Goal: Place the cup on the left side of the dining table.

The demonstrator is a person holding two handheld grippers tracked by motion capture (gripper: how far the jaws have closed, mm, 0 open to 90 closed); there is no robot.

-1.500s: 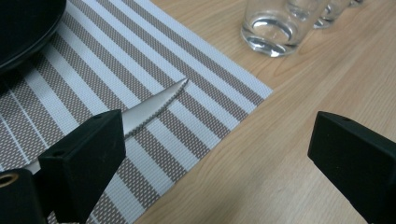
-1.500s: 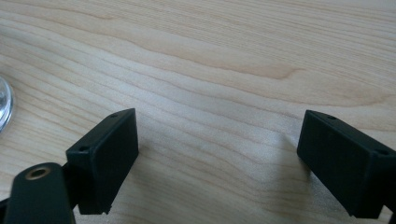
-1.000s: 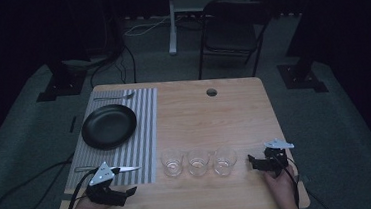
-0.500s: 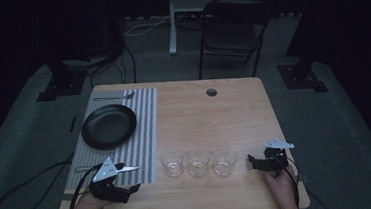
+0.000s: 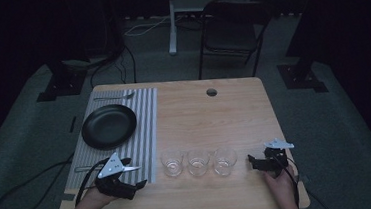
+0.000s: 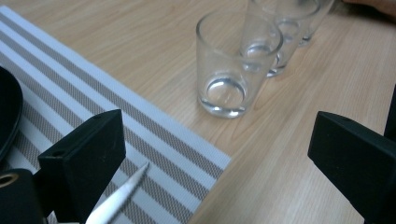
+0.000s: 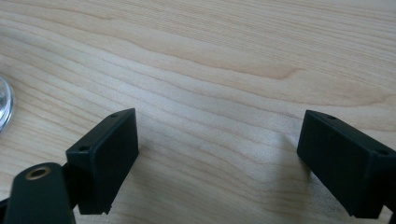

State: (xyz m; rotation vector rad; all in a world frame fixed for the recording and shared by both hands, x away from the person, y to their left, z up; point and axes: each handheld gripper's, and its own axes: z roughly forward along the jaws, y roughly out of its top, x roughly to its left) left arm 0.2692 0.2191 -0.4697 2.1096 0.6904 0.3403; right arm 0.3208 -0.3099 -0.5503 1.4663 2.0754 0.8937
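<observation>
Left gripper [image 5: 138, 184] has edged right toward nearest clear glass tumbler [image 5: 172, 162], lower centre; jaws wide, empty, lined up to straddle it. Right gripper [image 5: 252, 158] waits, spread, holding nothing.

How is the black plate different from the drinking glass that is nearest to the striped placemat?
The black plate is dark, opaque, wide and flat; the nearest glass is clear, narrow and upright. The plate lies on the striped placemat; the glass stands on the bare wooden table. Both look empty.
</observation>
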